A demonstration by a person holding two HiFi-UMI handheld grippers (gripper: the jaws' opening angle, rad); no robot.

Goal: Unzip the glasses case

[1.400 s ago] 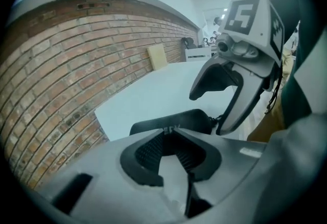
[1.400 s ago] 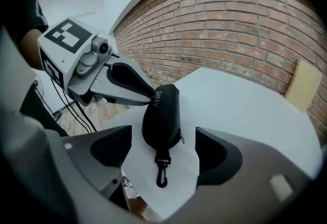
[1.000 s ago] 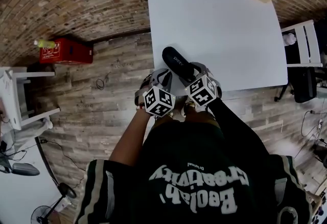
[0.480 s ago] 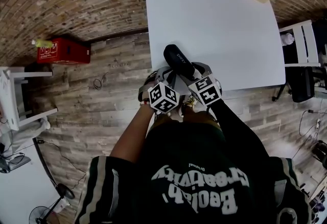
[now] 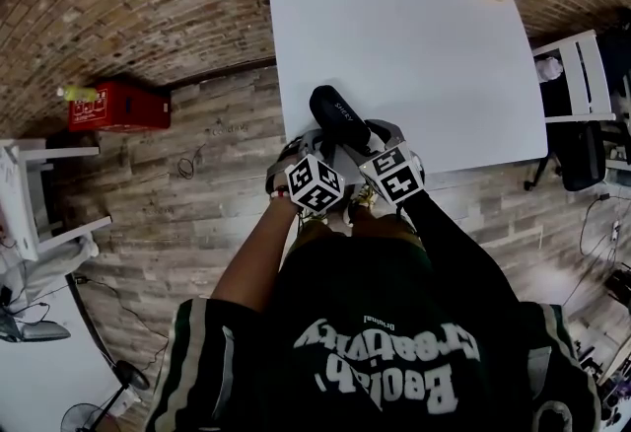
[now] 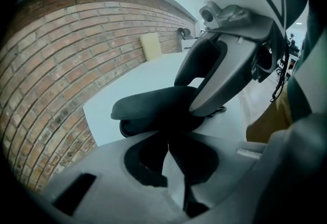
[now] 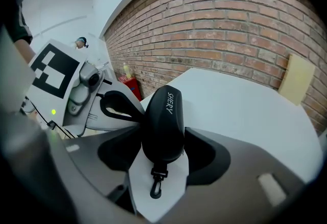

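At the 7 o'clock edge of the table (image 5: 444, 45) the case (image 5: 338, 114) lies flat, its long axis running from 11 to 5 o'clock in the head view. The right gripper (image 7: 162, 142) has the 5 o'clock end. Its fingers stand wide and press on the two sides of the case, with the clip (image 7: 155, 181) showing between them against the white top. Judgement: this grip is an anchor, so the case cannot slide when the zip is pulled.

The left gripper (image 6: 168, 150) stands at 7 o'clock of the case, tips close up to its long side. Its fingers have just been closing and now meet with almost no gap. No tab shows between them. A thin zip pull may be pinched there, but that cannot be confirmed.

The case looks fully shut, so unzipping is judged not yet begun. The likely next move is to draw the left gripper along the seam while the right holds firm.
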